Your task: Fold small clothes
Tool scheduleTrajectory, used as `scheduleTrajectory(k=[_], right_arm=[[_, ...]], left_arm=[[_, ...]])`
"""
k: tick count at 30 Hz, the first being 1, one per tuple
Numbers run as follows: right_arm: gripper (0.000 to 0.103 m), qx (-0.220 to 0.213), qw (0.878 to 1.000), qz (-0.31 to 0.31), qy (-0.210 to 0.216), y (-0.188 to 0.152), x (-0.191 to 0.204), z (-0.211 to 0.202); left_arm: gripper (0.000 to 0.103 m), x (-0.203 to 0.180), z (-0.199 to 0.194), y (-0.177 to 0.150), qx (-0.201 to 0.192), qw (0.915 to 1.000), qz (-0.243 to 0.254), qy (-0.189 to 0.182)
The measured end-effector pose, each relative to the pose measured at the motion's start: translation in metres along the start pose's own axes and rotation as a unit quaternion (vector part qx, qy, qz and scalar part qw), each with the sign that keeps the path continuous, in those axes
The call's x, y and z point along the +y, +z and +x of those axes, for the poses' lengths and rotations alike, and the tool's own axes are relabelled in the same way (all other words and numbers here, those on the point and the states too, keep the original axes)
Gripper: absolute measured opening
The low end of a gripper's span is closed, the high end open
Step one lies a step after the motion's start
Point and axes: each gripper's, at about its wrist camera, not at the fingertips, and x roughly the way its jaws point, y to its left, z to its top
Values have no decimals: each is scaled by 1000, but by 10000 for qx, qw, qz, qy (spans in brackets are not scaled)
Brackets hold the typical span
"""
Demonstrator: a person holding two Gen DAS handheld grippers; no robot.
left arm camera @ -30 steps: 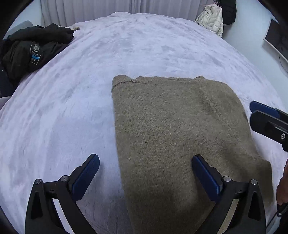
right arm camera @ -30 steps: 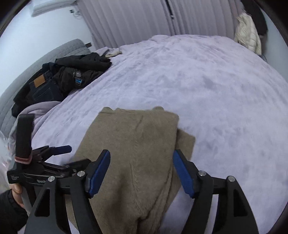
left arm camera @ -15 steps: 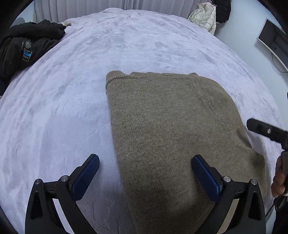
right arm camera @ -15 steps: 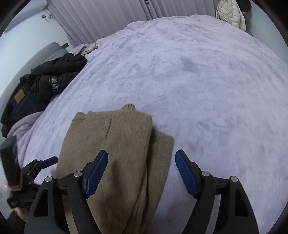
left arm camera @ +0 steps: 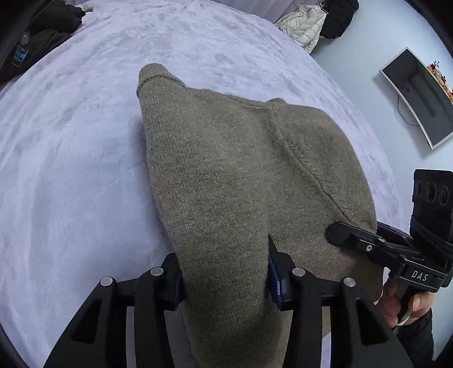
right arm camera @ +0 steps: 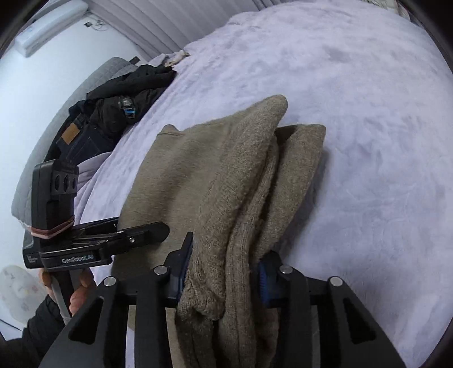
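Observation:
An olive-brown knitted sweater (left arm camera: 226,169) lies folded on the lilac bed cover (left arm camera: 70,169). Its near edge is bunched and raised off the cover. My left gripper (left arm camera: 223,269) has its jaws closing, with the sweater's near left part filling the gap and the blue pads pressing its sides. My right gripper (right arm camera: 223,266) is closing too, pinching several thick layers of the sweater (right arm camera: 184,175) at its near right edge. From each wrist view the other gripper shows at the side: the right gripper (left arm camera: 348,235) and the left gripper (right arm camera: 147,232), both at the garment's near edge.
A black jacket (right arm camera: 127,93) and dark jeans (right arm camera: 79,138) are piled at the bed's far left. A white puffer jacket (left arm camera: 305,22) hangs beyond the far right corner, and a curved monitor (left arm camera: 416,93) stands right of the bed. A hand (left arm camera: 402,303) holds the right gripper's handle.
Both grippers' jaws went from wide apart to pinched on the sweater's near edge. That edge has bunched and lifted, and both cameras now tilt further toward the bed.

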Motion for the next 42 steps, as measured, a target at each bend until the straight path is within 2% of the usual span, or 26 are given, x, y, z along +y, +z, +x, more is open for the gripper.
scheduleTrajectory(k=[4, 8, 14, 15, 16, 17, 18, 19, 21, 23, 25, 27, 30, 33, 36, 39, 42], right_arm=[[40, -104, 9994, -317, -6, -15, 43, -26], [40, -33, 9989, -460, 112, -47, 77, -46], [40, 222, 9987, -329, 328, -120, 81, -52], [40, 267, 9987, -285, 324, -128, 79, -47], [41, 296, 9989, -262, 236, -137, 76, -42], [42, 298, 9991, -291, 92, -143, 73, -38], [49, 311, 9987, -376, -123, -147, 71, -34], [57, 306, 9983, -408, -275, -150, 68, -33], [61, 210, 9981, -341, -466, -153, 66, -43], [61, -36, 9954, -575, -769, -154, 74, -61], [63, -474, 9846, -1192, -1191, -161, 93, -87], [70, -816, 9682, -1944, -1344, -170, 121, -102], [74, -806, 9537, -2687, -1083, -181, 153, -99], [74, -465, 9473, -2961, -1130, -193, 158, -77], [74, -99, 9467, -2910, -1377, -210, 135, -57], [74, -63, 9505, -2871, -1191, -214, 127, -57], [74, -105, 9507, -2932, -1002, -198, 129, -70]], left_arm=[[47, -13, -37, -31, 0, 9998, 179, 73], [47, -12, -71, -78, 29, 9998, 220, 23], [48, -1, -69, -142, 214, 9997, 119, 82], [53, 3, -65, -148, 206, 9997, 97, 122], [68, 7, -62, -153, 126, 9997, 75, 212], [77, 11, -62, -157, 4, 9994, 33, 348], [88, 15, -65, -160, -108, 9987, -38, 491], [89, 18, -71, -163, -195, 9983, -113, 537], [89, 23, -90, -168, -397, 9972, -173, 613], [89, 19, -115, -171, -924, 9906, -36, 1008], [89, 7, -133, -172, -1371, 9832, 332, 1158], [89, -9, -136, -168, -1542, 9811, 709, 932], [89, -32, -111, -157, -1285, 9836, 1067, 674], [89, -36, -73, -158, -815, 9868, 1176, 754], [90, -31, -43, -170, -575, 9819, 1438, 1092], [90, -42, -48, -168, -589, 9788, 1531, 1224], [90, -49, -54, -158, -583, 9769, 1626, 1257]])
